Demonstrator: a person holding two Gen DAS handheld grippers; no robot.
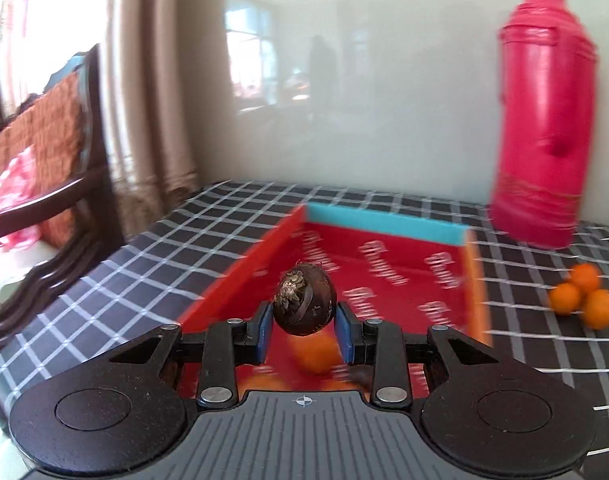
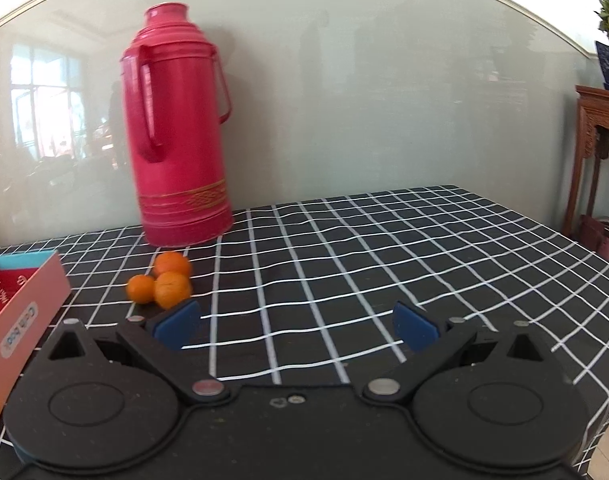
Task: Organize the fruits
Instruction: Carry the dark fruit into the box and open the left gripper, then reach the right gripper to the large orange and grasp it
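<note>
My left gripper is shut on a dark brown round fruit and holds it above the open red box. An orange fruit lies in the box below it. Three small oranges sit in a cluster on the checked cloth right of the box; they also show in the right wrist view. My right gripper is open and empty, low over the cloth, with the oranges just ahead of its left fingertip. The box's corner shows at the left.
A tall pink thermos stands at the back against the wall, behind the oranges. The table has a black checked cloth. A wooden chair stands off the table's left edge. A wooden stand is at the far right.
</note>
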